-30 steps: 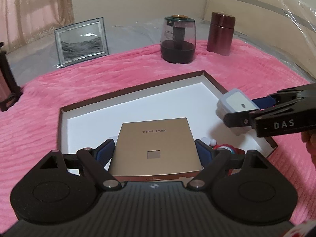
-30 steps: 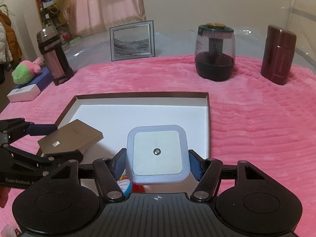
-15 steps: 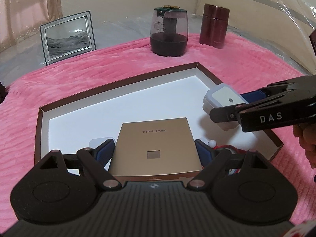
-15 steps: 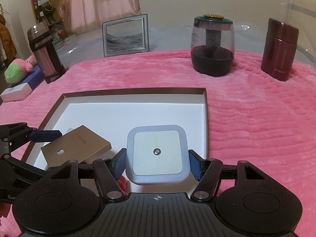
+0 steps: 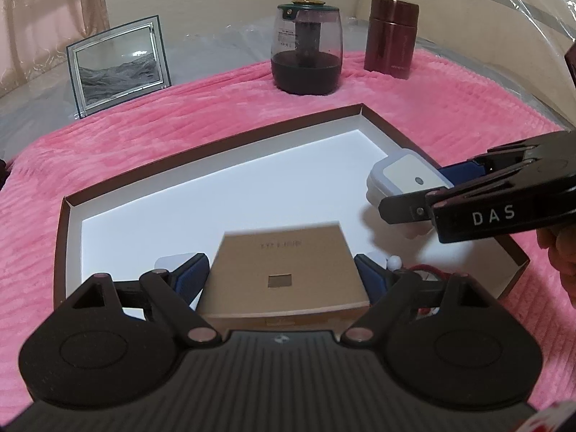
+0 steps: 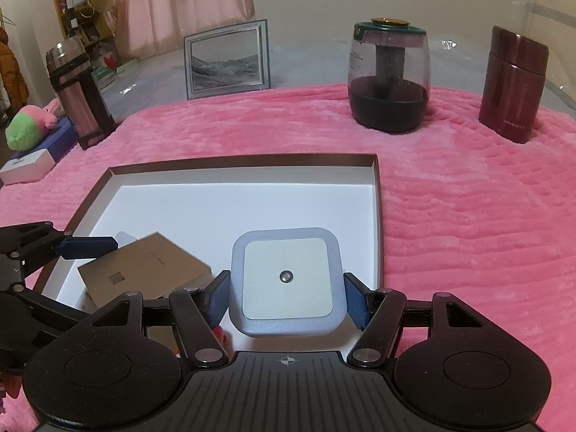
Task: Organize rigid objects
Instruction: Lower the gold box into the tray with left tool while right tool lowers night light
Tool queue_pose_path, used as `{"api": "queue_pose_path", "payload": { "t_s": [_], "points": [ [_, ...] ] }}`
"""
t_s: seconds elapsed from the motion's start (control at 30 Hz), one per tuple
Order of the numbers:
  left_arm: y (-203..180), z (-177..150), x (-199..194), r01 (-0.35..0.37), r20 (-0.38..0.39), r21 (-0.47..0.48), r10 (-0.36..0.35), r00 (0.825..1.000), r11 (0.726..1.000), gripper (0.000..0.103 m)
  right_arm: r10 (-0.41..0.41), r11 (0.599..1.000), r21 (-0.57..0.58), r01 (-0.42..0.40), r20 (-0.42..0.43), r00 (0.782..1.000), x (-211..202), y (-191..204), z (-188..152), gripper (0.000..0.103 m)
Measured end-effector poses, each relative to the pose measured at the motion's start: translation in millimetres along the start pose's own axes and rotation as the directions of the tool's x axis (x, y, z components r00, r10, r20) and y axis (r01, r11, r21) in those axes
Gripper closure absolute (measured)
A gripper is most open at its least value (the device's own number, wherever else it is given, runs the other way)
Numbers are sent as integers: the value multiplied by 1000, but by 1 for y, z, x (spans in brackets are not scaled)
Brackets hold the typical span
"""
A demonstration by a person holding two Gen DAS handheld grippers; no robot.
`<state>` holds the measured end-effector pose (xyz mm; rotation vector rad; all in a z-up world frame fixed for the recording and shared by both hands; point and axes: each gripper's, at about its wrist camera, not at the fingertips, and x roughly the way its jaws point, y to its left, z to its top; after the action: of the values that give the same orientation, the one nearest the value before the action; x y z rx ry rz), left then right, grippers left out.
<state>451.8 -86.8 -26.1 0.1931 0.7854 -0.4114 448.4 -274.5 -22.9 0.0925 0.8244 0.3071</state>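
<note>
Tilting downward over the tray [image 5: 108, 194], the left gripper [image 5: 280, 277] is clamping the gold box [image 5: 284, 270] at lower centre. The right gripper [image 6: 286, 297] is reaching in from the right edge of the left view, angled down, squeezing the night light [image 6: 286, 280] above the tray's near right corner.
</note>
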Motion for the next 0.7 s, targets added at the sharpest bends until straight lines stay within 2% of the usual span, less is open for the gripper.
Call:
{"api": "queue_pose_path", "payload": {
  "t_s": [0.7],
  "points": [
    [8,-2,-17,-14,29,-11,14,999,1000,20,0,1000,-4,0,-18,1000,2,3,-2,41]
  ]
}}
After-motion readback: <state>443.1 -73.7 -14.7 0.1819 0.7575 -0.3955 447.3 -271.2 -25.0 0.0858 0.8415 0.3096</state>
